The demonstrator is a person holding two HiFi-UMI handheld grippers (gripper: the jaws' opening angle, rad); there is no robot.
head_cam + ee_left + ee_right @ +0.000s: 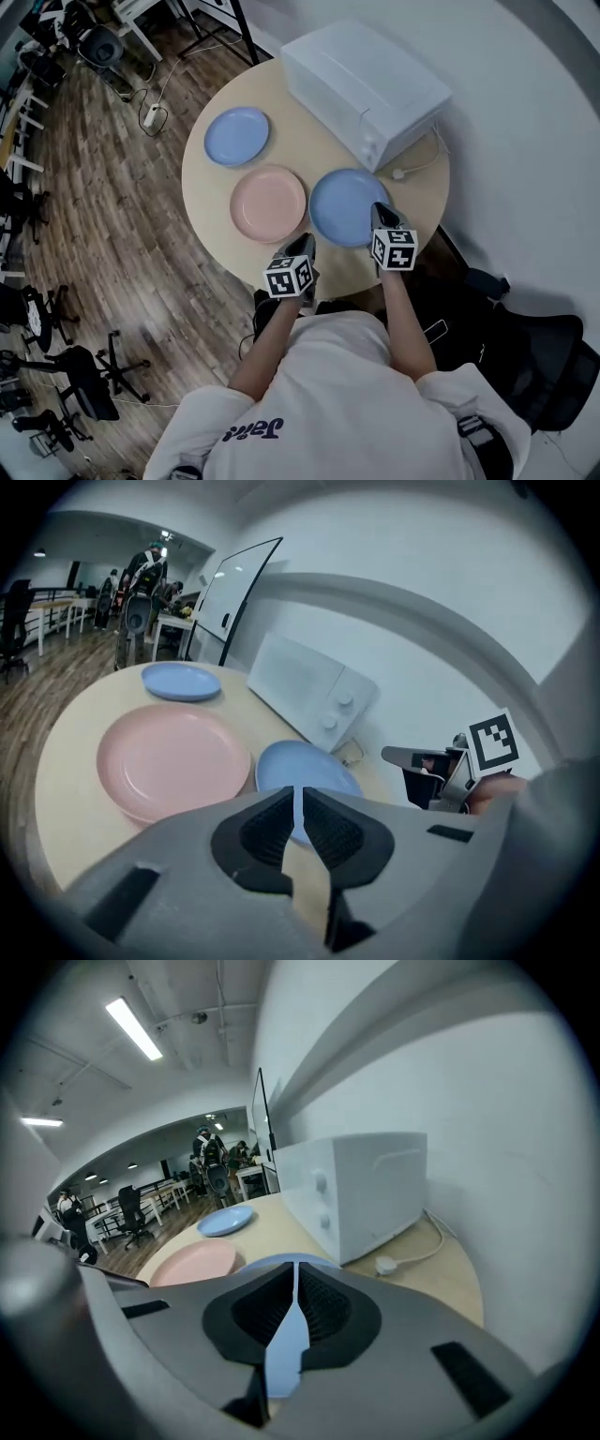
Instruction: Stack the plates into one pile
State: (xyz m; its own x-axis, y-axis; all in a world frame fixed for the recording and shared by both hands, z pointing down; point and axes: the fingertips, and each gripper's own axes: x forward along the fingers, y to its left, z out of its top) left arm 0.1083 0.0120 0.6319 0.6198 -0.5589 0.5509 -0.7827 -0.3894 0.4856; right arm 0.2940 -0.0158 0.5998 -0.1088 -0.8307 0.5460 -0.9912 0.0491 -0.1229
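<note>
On my round counter [211, 202], over a wood floor [103, 244] in an open office, I counted three plates lying singly: far blue plate [236, 136], pink plate [268, 203] and near blue plate [345, 208], plus one microwave [366, 89]. The left gripper [304, 244] and right gripper [380, 212] hovered at the near edge, jaws closed and empty.

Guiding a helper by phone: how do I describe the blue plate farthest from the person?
On the round beige table, find the white microwave oven. The light blue round plate lies left of it, by the far edge; the other blue plate sits nearer the person, right of the pink plate.
</note>
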